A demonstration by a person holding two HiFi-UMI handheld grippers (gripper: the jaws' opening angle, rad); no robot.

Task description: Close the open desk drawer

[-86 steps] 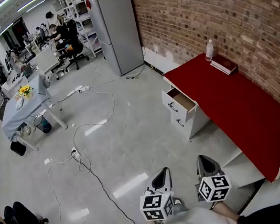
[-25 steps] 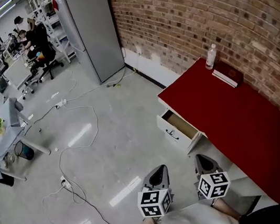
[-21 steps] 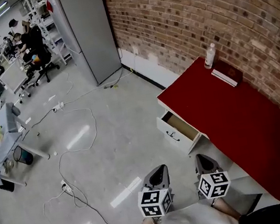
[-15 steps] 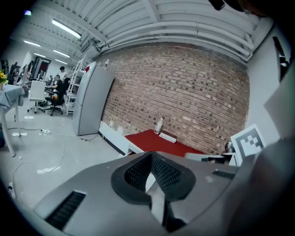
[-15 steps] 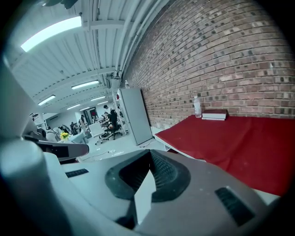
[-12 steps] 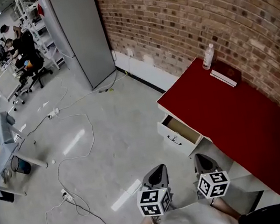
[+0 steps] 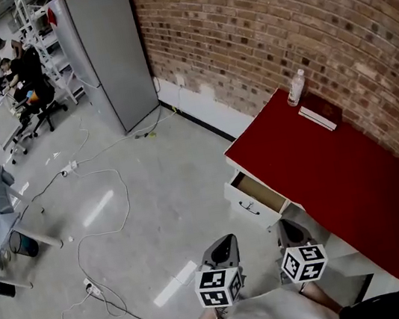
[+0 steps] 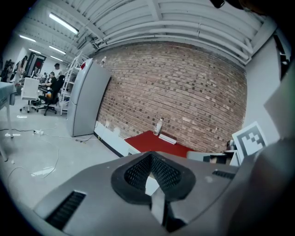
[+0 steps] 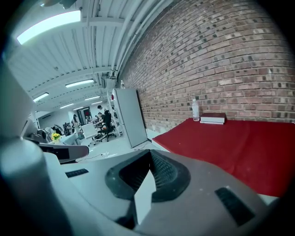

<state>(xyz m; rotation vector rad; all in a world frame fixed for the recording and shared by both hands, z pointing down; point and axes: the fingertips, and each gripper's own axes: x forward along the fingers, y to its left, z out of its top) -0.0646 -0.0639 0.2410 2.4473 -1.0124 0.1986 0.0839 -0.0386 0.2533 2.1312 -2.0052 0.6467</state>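
The drawer is hanging open below the red surface's front edge, untouched; the left tool and right tool are hovering clenched empty, well short of it.

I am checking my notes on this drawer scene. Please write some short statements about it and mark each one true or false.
1. The drawer of the desk stands open. True.
2. The left gripper holds the drawer's handle. False: it is apart from the drawer, with its jaws together on nothing.
3. A bottle stands upright on the desk, near a book. True.
4. The right gripper has its jaws wide apart. False: they are together, with nothing between them.
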